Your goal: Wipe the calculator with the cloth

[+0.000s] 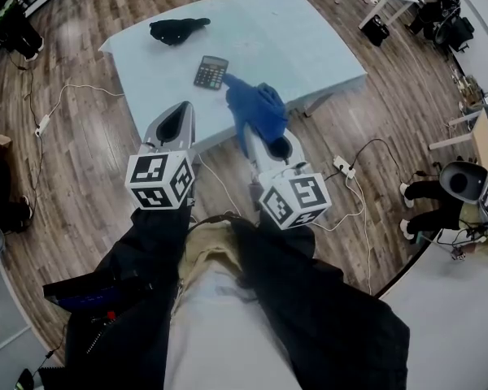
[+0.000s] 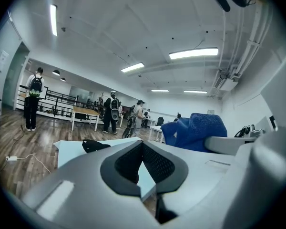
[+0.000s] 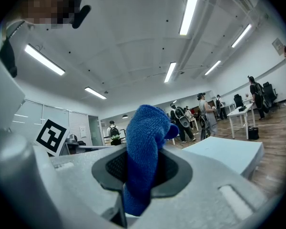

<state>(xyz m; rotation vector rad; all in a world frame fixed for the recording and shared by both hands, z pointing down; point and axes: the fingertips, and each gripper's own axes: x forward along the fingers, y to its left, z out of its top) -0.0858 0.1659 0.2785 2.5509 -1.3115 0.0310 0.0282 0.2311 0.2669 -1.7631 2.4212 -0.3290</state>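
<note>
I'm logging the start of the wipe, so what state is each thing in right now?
left gripper: jaws together, nothing between them.
right gripper: shut on the blue cloth.
blue cloth: bunched, sticking out past the jaws.
calculator: flat on the table, keys up.
black item: crumpled, lying near the table's far corner.

— Inventory count, please.
— I record one calculator (image 1: 211, 72), one blue cloth (image 1: 256, 108) and one black object (image 1: 177, 29). One tabletop (image 1: 309, 47).
— Claws?
— Two on my rig: left claw (image 1: 182, 108), right claw (image 1: 259, 140).
</note>
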